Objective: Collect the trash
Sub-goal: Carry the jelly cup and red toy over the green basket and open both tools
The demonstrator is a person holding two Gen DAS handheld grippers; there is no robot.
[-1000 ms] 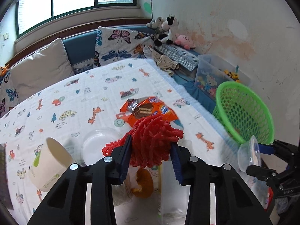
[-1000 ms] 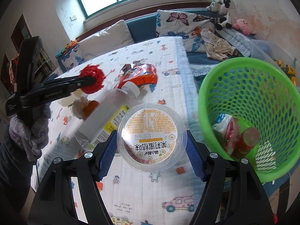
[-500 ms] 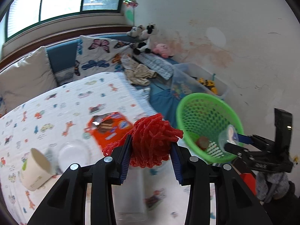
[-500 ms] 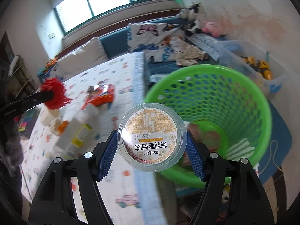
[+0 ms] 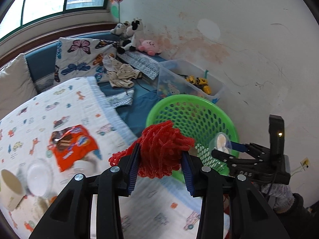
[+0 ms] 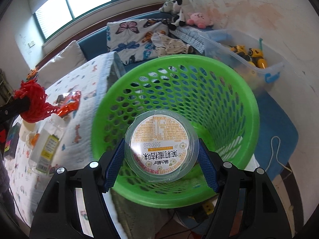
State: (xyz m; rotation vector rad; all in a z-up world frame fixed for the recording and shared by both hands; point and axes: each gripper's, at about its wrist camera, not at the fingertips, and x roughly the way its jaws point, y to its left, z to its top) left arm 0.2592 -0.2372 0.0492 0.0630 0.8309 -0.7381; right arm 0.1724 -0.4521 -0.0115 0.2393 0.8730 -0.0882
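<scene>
The right gripper (image 6: pixel 161 155) pinches a light, crushable clear plastic cup (image 6: pixel 161 147) by its sides above the green basket (image 6: pixel 229 91), while the left gripper (image 5: pixel 159 165) squeezes soft, springy red mesh netting (image 5: pixel 162 149) nearby.

The left gripper (image 5: pixel 160 166) clamps a red mesh bundle (image 5: pixel 162 149), apparently just before the green basket (image 5: pixel 199 107).

The mouth of the green basket (image 6: pixel 249 107) is wide open from above, only the clear cup (image 6: pixel 161 149) hangs over it. Close behind stands the toy bin (image 6: pixel 247 63) and the wall; the bed edge (image 5: pixel 111 107) is just beside
</scene>
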